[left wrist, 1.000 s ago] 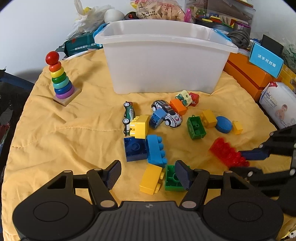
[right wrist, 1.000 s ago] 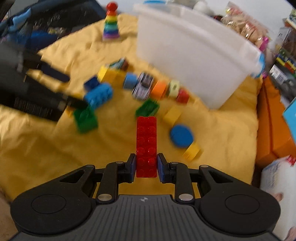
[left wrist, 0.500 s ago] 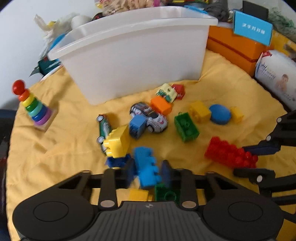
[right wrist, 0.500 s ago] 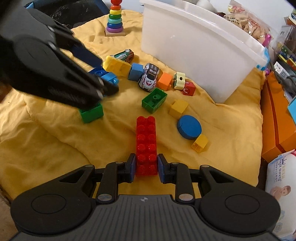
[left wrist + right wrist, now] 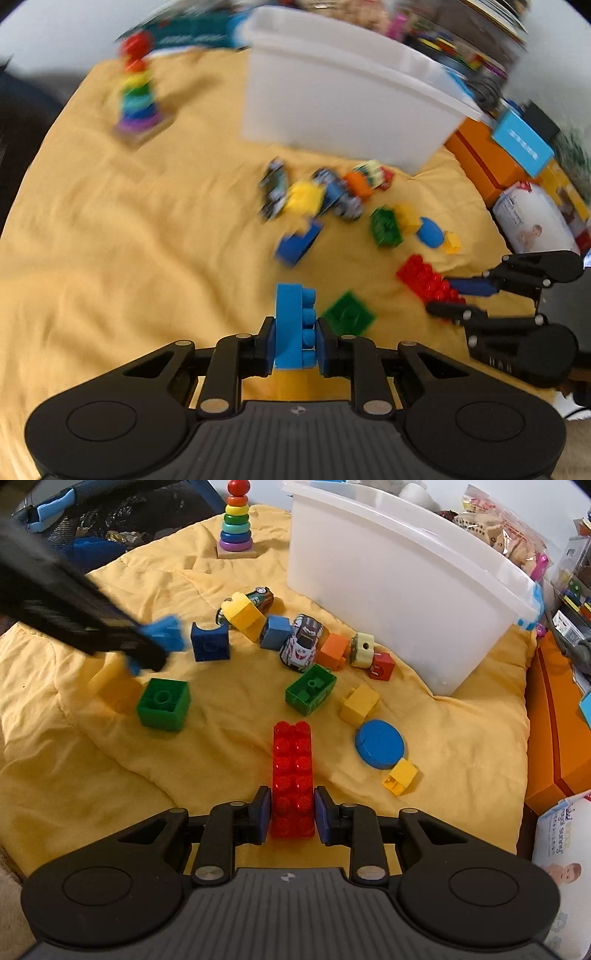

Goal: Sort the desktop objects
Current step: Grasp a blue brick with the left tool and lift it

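Observation:
My left gripper [image 5: 295,343] has its jaws closing, and both pads press on a light blue brick [image 5: 293,325] that it holds above the yellow cloth [image 5: 129,258]. In the right wrist view the left gripper [image 5: 147,646] and the light blue brick [image 5: 164,633] appear blurred at the left. My right gripper [image 5: 291,816] is shut on the near end of a long red brick [image 5: 291,764] that lies on the cloth. A white plastic bin [image 5: 388,583] stands behind the toys. Loose bricks, a blue disc [image 5: 379,744] and toy cars [image 5: 303,642] lie between the grippers and the bin.
A green brick [image 5: 164,703] and a dark blue brick [image 5: 209,644] lie near the left gripper. A rainbow ring stacker [image 5: 236,524] stands at the far left. An orange box [image 5: 554,720] and a wipes pack [image 5: 561,849] border the cloth on the right.
My left gripper went from wide open to closed on the light blue brick and lifted it off the cloth, away from the dark blue brick. The right gripper and red brick stayed put.

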A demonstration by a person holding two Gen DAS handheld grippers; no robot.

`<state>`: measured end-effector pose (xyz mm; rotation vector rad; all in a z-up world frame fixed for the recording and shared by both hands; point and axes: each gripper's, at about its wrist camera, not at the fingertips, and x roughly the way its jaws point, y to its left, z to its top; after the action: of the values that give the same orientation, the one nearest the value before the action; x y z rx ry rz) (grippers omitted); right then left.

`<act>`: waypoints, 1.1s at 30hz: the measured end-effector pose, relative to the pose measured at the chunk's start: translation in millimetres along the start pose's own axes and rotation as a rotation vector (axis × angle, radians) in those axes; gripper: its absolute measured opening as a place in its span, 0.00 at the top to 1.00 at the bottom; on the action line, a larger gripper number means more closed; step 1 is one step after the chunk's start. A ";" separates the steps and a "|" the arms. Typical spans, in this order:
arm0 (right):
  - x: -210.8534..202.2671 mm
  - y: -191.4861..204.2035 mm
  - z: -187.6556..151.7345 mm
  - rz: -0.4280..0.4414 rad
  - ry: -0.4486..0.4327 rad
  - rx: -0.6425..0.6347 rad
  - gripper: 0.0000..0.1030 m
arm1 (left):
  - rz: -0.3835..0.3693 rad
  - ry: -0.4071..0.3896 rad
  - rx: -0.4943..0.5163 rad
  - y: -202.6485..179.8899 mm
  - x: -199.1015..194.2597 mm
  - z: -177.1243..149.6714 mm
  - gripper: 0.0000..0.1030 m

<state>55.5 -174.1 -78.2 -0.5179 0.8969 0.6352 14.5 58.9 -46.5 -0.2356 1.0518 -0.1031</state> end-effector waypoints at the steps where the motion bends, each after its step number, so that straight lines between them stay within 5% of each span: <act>1: -0.1 0.4 1.1 0.004 -0.002 0.000 0.72 | -0.021 0.002 -0.053 9.3 -2.0 -6.2 0.76; 6: 3.7 0.2 4.1 0.036 0.014 0.031 0.71 | -0.116 -0.035 -0.337 59.2 0.3 -20.7 0.76; 10: 5.8 3.2 6.4 0.035 0.022 0.039 0.70 | -0.016 -0.030 -0.339 72.6 1.8 -29.8 0.67; 14: 4.6 4.9 6.6 0.025 0.020 0.039 0.70 | 0.106 -0.060 -0.182 51.0 -10.8 -29.8 0.45; 19: 0.6 7.1 6.1 0.001 0.001 0.039 0.70 | 0.354 -0.106 0.148 6.3 -13.3 -30.3 0.41; 22: 0.0 7.5 6.4 -0.010 -0.005 0.029 0.70 | 0.291 -0.111 0.210 1.0 -16.3 -30.5 0.41; 26: 0.4 6.7 4.0 -0.007 0.001 0.036 0.70 | 0.283 -0.130 0.373 -14.9 -15.9 -36.4 0.64; 28: 0.1 6.8 2.3 -0.008 0.003 0.042 0.70 | 0.253 -0.139 0.439 -23.2 -17.8 -38.8 0.65; 33: -1.7 6.7 -0.4 -0.010 0.003 0.052 0.70 | 0.191 -0.079 0.385 -20.3 -4.3 -38.5 0.66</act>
<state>49.8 -170.2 -78.0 -0.4759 0.9107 0.6006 -20.5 34.5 -56.1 0.2076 0.9504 -0.1211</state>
